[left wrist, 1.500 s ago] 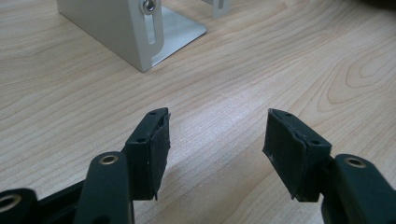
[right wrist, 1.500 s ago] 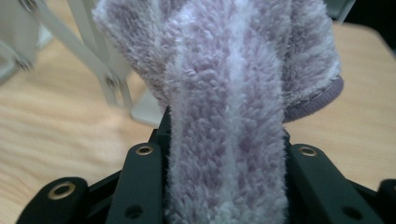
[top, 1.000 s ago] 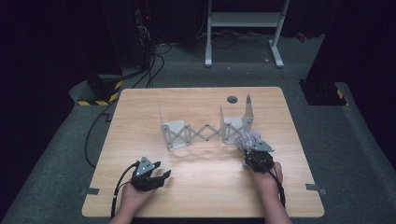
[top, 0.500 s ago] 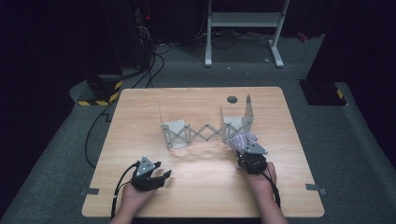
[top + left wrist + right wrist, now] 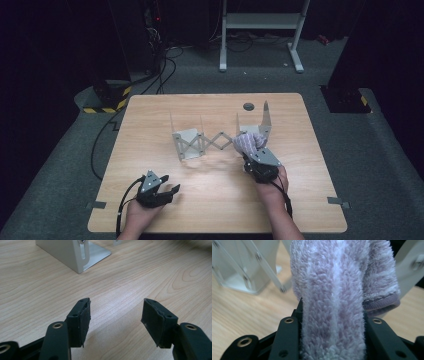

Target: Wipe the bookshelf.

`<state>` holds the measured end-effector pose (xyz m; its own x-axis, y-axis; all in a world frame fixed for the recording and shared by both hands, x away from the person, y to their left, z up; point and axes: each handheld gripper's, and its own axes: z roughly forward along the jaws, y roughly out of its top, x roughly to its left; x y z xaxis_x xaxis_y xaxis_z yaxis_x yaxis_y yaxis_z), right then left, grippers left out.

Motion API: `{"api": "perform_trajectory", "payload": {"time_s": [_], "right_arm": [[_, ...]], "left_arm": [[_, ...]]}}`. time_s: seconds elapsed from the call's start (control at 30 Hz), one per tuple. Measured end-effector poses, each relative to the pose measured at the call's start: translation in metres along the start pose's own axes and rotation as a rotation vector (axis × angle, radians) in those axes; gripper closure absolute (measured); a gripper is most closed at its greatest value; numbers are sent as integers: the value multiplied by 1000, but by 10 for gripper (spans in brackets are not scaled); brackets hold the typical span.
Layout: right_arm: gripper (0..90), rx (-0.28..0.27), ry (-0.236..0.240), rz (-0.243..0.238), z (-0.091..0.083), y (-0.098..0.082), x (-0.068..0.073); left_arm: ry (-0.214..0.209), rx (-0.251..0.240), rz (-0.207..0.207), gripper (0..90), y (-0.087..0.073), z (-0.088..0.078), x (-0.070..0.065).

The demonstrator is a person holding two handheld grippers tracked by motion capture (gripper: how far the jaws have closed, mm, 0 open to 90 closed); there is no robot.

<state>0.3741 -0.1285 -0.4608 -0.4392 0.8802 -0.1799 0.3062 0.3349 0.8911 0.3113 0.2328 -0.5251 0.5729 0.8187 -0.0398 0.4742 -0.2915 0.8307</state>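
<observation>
A folded lilac fleece towel (image 5: 248,141) (image 5: 337,290) is clamped between the jaws of my right gripper (image 5: 252,154) (image 5: 333,322), lifted off the table just in front of the right end of a white metal scissor-arm rack (image 5: 220,138) (image 5: 249,270). The rack stands across the middle of the wooden table (image 5: 210,205), with an upright plate at each end. My left gripper (image 5: 170,183) (image 5: 116,315) rests low at the table's near left, jaws spread wide over bare wood, with the rack's left plate (image 5: 72,252) ahead of it.
A dark round hole (image 5: 248,106) sits in the tabletop behind the rack. Cables (image 5: 105,130) trail over the grey floor at the left, and a white stand's legs (image 5: 260,35) rise beyond the far edge. Dark equipment lines the back.
My right gripper has carried the towel up and leftward, closer to the rack's right end. The left gripper has stayed where it was.
</observation>
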Motion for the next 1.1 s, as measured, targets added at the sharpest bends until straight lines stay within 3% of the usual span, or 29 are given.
{"api": "perform_trajectory", "payload": {"time_s": [0.13,0.27,0.57,0.8,0.97,1.1], "right_arm": [[620,-71,-5,-1,-6,14,4],[620,-67,-4,-7,0,17,6],[618,65,12,-10,25,-6,6],[618,255,50,-25,50,-35,14],[618,257,52,-10,50,-38,13],[618,225,49,-11,46,-33,13]], "left_arm": [[9,3,-3,399,-3,-5,1],[16,4,-8,398,-6,-7,2],[10,6,-4,398,-4,-6,1],[-6,-1,5,397,0,-2,-2],[-6,3,8,397,1,-1,-2],[-4,1,8,397,0,-3,-1]]}}
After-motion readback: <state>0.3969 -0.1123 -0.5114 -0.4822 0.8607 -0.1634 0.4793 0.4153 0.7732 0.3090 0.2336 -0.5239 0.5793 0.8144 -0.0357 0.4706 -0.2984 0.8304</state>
